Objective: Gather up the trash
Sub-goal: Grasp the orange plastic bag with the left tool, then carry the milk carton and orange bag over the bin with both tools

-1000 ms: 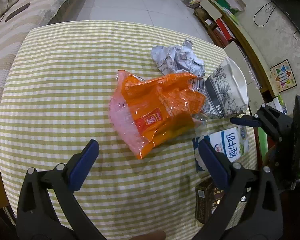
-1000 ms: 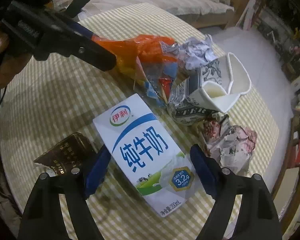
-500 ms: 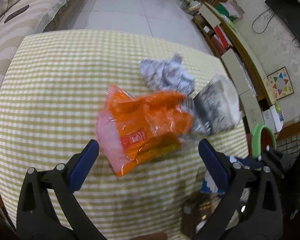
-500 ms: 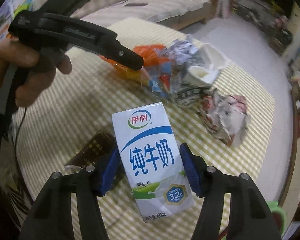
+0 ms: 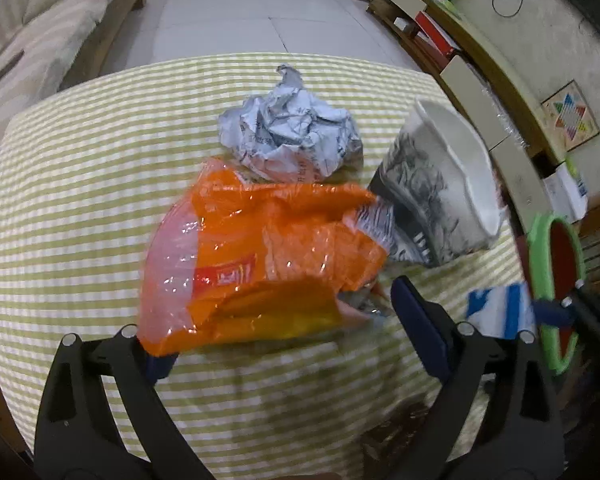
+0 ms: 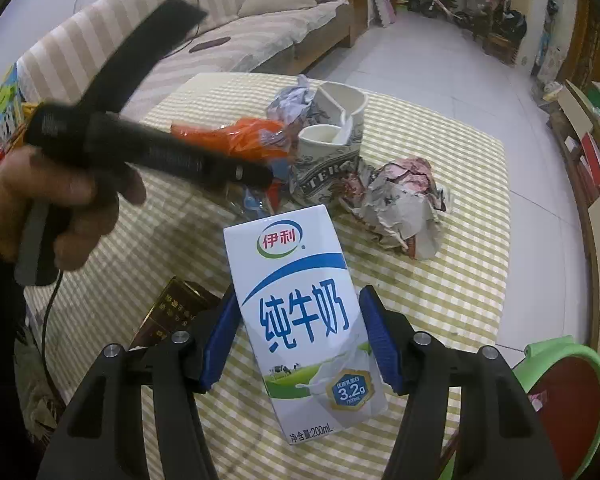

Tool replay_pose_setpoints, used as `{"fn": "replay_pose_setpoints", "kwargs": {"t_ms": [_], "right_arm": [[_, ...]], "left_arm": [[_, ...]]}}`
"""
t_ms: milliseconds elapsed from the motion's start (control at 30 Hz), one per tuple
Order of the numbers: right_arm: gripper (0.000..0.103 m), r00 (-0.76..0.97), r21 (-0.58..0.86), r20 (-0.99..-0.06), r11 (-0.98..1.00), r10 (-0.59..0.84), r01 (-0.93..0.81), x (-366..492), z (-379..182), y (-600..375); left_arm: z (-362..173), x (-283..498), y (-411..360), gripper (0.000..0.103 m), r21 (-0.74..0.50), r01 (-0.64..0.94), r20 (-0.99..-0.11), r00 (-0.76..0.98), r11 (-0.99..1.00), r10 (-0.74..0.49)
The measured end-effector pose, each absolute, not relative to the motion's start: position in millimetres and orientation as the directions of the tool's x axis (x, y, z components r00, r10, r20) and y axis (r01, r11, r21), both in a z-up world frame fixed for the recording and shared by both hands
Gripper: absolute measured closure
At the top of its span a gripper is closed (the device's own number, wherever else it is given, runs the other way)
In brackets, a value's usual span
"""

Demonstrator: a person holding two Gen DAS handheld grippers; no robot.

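My right gripper (image 6: 296, 340) is shut on a white and blue milk carton (image 6: 300, 312) and holds it above the checked table; it shows blurred in the left wrist view (image 5: 496, 310). My left gripper (image 5: 288, 328) is open, its fingers on either side of the near edge of an orange plastic wrapper (image 5: 260, 256), whose corner covers the left pad. The wrapper also shows in the right wrist view (image 6: 236, 136), behind the left gripper's body (image 6: 172, 156). Behind it lie a crumpled grey paper ball (image 5: 292, 136) and a crushed paper cup (image 5: 440, 184).
A green-rimmed red bin (image 6: 564, 392) stands beside the table at the right, also in the left wrist view (image 5: 556, 280). A second crumpled paper (image 6: 400, 208) and a dark brown box (image 6: 172, 312) lie on the table (image 5: 80, 200). A sofa (image 6: 228, 28) stands behind.
My right gripper closed on the milk carton and lifted it off the table toward the bin side. My left gripper moved forward until the orange wrapper sat between its fingers.
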State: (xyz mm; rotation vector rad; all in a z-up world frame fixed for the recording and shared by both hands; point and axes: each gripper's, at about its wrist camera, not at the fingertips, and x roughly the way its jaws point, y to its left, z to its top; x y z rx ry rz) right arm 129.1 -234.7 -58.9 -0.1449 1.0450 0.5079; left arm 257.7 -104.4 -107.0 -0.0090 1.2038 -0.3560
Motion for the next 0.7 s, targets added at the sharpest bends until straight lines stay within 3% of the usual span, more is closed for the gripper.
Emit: {"fn": "replay_pose_setpoints", "kwargs": {"t_ms": [67,133,300,700], "right_arm": [[0.044,0.403,0.129,-0.853,0.883,0.331,-0.452,126.9,-57.8,-239.4],[0.044,0.402,0.14,-0.853,0.887,0.334,-0.441,125.5,-58.5,-239.7],[0.044,0.407,0.153,-0.847,0.89,0.342,-0.43,118.7,-52.1,-249.6],[0.044,0.494,0.165,-0.803,0.921,0.334,-0.353,106.8,-13.6,-256.2]], "left_arm": [[-110.7,258.0,-101.1,0.039,-0.227,0.243,-0.904,0.307,0.943,-0.297],[-107.7,257.2,-94.3,0.05,-0.237,0.214,-0.896,0.329,0.948,-0.298],[-97.8,250.3,-80.1,0.058,-0.234,0.205,-0.883,0.365,0.95,-0.296],[-48.6,215.4,-54.1,0.059,-0.255,0.187,-0.853,0.418,0.949,-0.311]]}}
